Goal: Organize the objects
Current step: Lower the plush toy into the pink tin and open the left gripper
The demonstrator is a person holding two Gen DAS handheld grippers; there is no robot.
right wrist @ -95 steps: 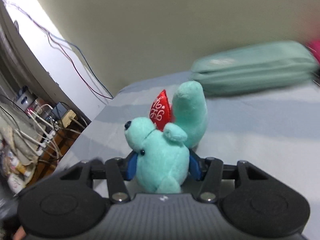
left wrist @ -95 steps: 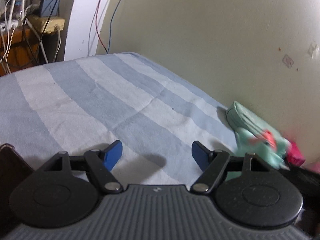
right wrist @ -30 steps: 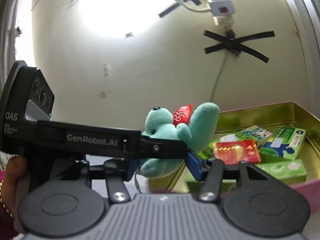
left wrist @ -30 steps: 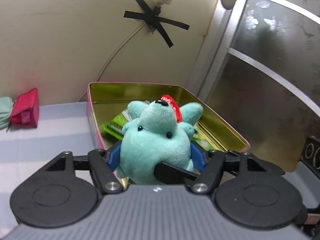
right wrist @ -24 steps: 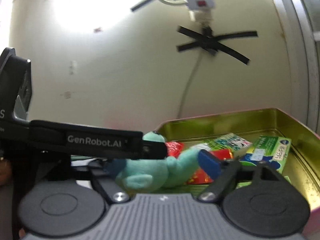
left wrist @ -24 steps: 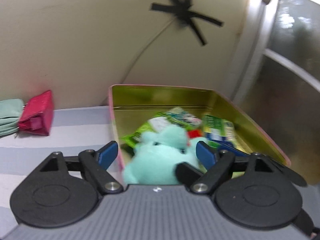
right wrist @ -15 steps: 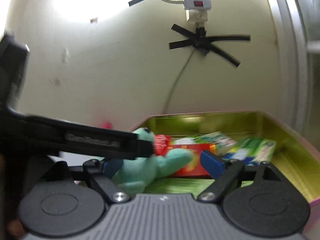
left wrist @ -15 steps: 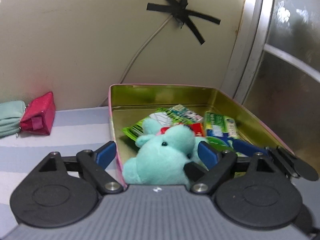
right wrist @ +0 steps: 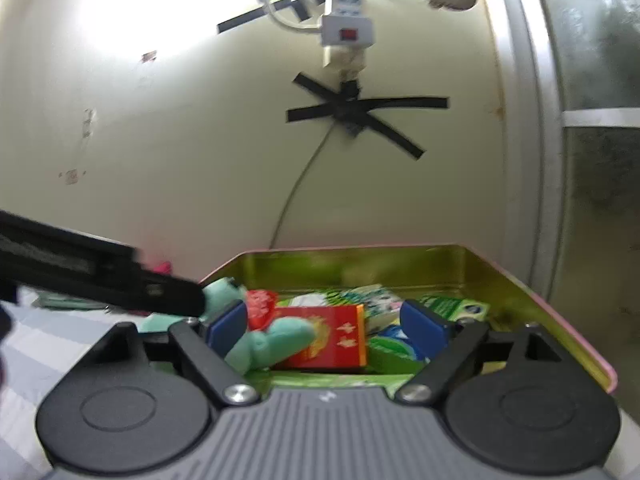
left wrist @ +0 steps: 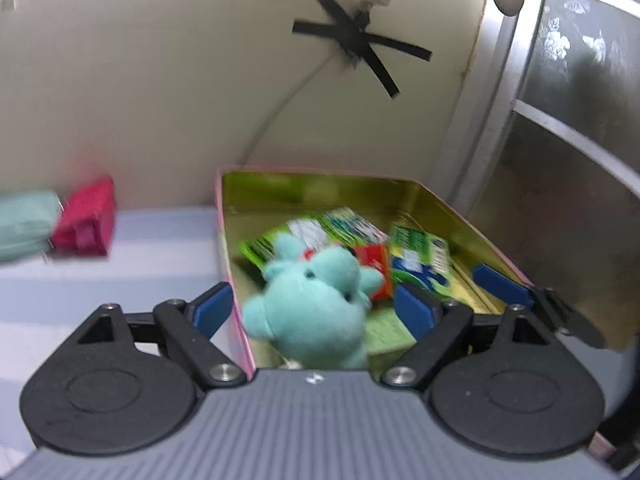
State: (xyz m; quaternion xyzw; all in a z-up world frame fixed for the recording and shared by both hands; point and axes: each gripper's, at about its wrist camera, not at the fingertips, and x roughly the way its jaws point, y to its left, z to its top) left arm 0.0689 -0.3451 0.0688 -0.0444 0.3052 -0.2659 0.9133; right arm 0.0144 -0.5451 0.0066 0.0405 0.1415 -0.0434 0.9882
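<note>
A teal plush toy (left wrist: 316, 304) with a red heart lies inside the gold tin box (left wrist: 320, 188) on top of green and red packets (left wrist: 420, 256). My left gripper (left wrist: 310, 310) is open, its blue fingers apart on either side of the toy and not gripping it. My right gripper (right wrist: 326, 322) is open over the tin (right wrist: 520, 280); the toy (right wrist: 272, 340) lies by its left finger, next to a red packet (right wrist: 336, 336). The right gripper's blue finger (left wrist: 500, 284) shows in the left wrist view.
A pink pouch (left wrist: 86, 224) and a pale green pouch (left wrist: 24, 226) lie on the striped sheet by the wall, left of the tin. A power strip (right wrist: 348, 20) and taped cable hang on the wall. A frosted glass door (left wrist: 580, 160) stands at the right.
Both grippers opened and let the plush toy drop into the tin; it now lies on the packets. Both grippers have drawn back slightly.
</note>
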